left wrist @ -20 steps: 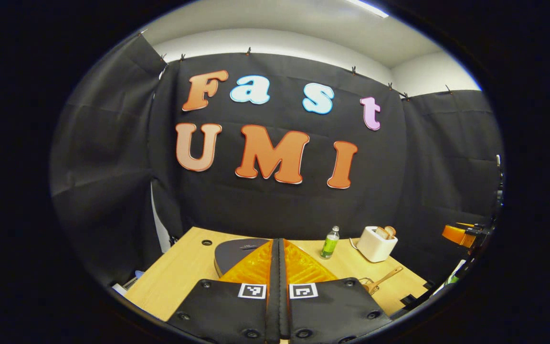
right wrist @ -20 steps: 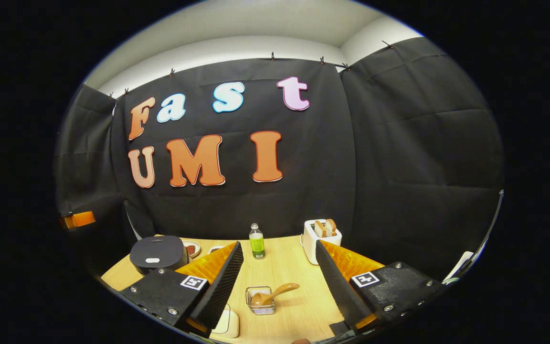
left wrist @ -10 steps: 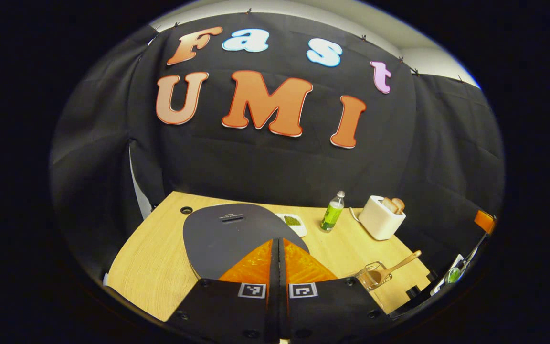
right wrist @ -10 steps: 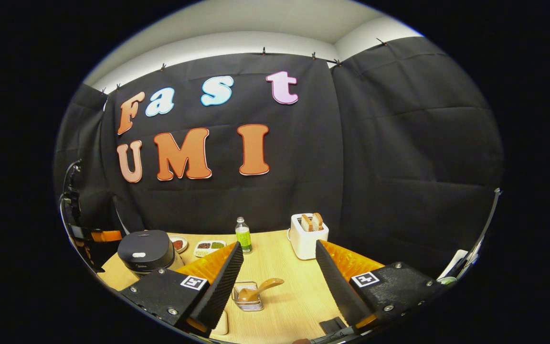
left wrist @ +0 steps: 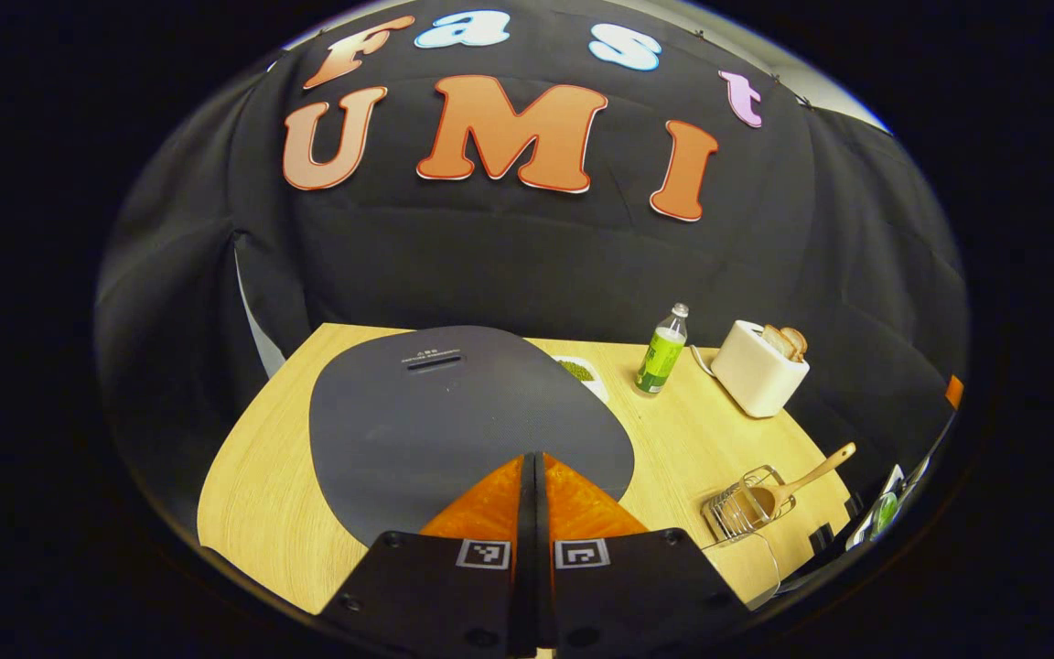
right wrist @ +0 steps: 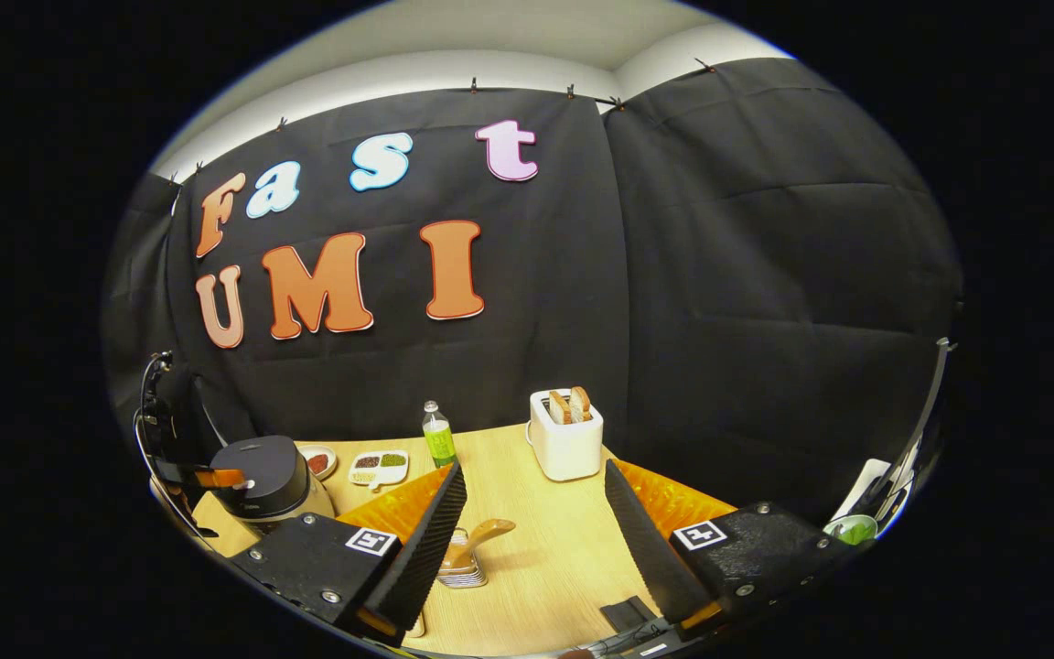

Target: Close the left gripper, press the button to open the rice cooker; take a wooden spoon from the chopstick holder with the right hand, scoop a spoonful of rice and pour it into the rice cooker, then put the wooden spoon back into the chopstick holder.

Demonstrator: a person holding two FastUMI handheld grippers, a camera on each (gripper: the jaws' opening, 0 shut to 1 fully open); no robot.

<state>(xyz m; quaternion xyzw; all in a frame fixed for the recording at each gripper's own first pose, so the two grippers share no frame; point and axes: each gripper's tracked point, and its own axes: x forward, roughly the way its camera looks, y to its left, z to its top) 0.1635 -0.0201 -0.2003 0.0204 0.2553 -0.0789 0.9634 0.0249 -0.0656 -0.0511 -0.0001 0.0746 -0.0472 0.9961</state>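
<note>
The left gripper (left wrist: 534,458) has its two fingers pressed together, with nothing between them. Its tips hang over the near edge of the dark grey, rounded lid of the rice cooker (left wrist: 454,412), which stands on the light wooden table (left wrist: 262,485); if they touch the lid I cannot tell. To the right of it, a wooden spoon (left wrist: 788,490) leans in the small wire chopstick holder (left wrist: 742,508).

The right gripper (right wrist: 534,513) is spread wide and holds nothing. The wire holder with the spoon (right wrist: 477,540) is just beside its left finger, low on the table. The rice cooker (right wrist: 262,471) stands far on the left side, and the left gripper (right wrist: 216,478) is at its front.
</note>
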